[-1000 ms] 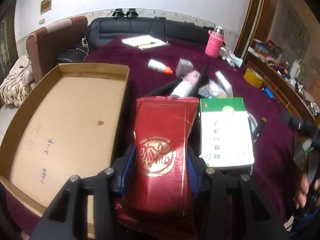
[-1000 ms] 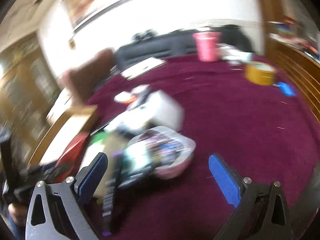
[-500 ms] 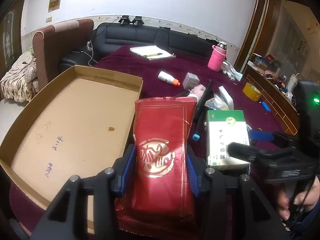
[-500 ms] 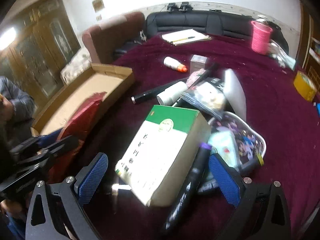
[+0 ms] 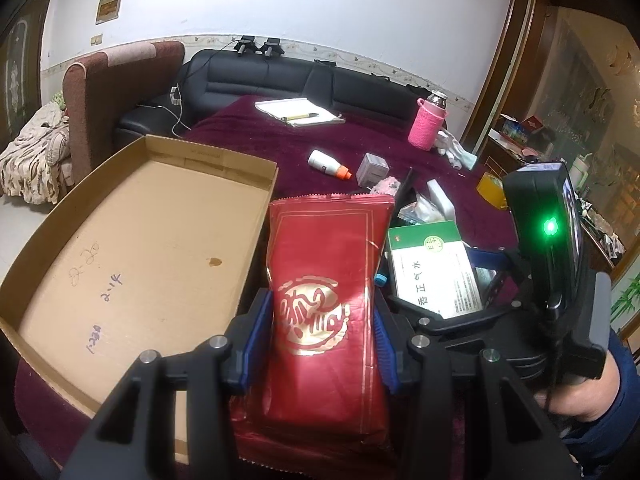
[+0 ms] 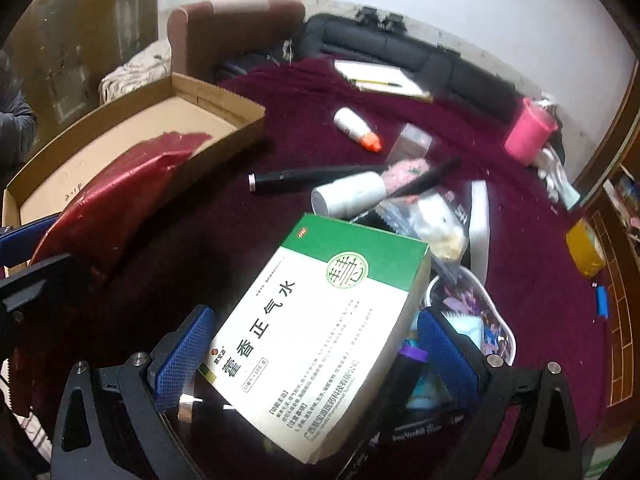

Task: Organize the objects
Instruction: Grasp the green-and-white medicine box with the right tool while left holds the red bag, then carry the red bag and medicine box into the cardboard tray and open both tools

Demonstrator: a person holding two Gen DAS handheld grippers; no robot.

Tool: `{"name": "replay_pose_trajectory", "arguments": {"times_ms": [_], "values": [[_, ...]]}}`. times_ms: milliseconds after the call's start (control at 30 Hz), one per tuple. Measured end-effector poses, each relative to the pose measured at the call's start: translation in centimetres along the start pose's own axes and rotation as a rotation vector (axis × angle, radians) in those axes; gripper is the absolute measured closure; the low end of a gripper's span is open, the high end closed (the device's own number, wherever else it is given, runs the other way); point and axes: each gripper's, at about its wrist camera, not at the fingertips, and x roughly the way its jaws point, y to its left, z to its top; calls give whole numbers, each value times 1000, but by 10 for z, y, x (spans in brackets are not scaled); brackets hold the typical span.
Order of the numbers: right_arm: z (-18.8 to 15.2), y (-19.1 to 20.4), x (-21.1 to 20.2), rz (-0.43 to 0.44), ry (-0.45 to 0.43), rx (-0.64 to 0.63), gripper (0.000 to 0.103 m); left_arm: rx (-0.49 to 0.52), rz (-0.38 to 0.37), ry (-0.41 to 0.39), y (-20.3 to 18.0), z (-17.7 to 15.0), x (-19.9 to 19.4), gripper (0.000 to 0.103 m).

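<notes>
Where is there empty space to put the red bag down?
The flat brown cardboard box is bare inside. Maroon cloth is also free between the white notebook and small white bottle. Around the green-and-white carton it is crowded.

A shallow cardboard tray point(image 5: 132, 248) is lying open and bare at ten o'clock, its low near wall the only barrier. The left tool point(image 5: 320, 332) is gripping a red pouch point(image 5: 324, 280) beside that wall. At two o'clock, clutter is crowding the desk point(image 6: 520, 216): a green-and-white box point(image 6: 320, 336) sitting between the right tool's point(image 6: 320, 356) spread pads, pens, a white tube point(image 6: 348, 196). Far desk cloth at twelve o'clock is lying mostly open.
</notes>
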Motion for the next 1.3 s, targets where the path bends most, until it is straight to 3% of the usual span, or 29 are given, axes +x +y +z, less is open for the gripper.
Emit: {"name": "replay_pose_trajectory", "arguments": {"times_ms": [67, 167, 267, 400, 467, 600, 800, 933, 1133, 1300], "values": [[-2, -7, -1, 21, -11, 24, 4, -2, 2, -3, -1, 1, -1, 57], [-5, -20, -6, 91, -18, 77, 16, -10, 6, -14, 0, 3, -3, 57], [-8, -34, -13, 174, -36, 142, 18, -16, 5, -24, 2, 3, -6, 57], [-10, -41, -19, 206, -44, 171, 19, -13, 9, -32, -1, 3, -9, 57], [-10, -43, -23, 222, -56, 185, 25, -13, 12, -38, 0, 4, -12, 57], [-9, -46, -29, 242, -67, 197, 25, -21, 33, -60, 5, 5, -23, 57], [-13, -39, -15, 243, 6, 181, 23, -44, 73, -78, 18, 7, -33, 57], [-16, -35, -2, 221, 49, 189, 15, -46, 81, -74, 22, 4, -35, 57], [-18, -32, -6, 191, 1, 165, 19, -48, 87, -66, 27, 3, -32, 57], [-15, -41, -13, 246, -24, 204, 19, -66, 97, -68, 36, 2, -35, 57]]}}
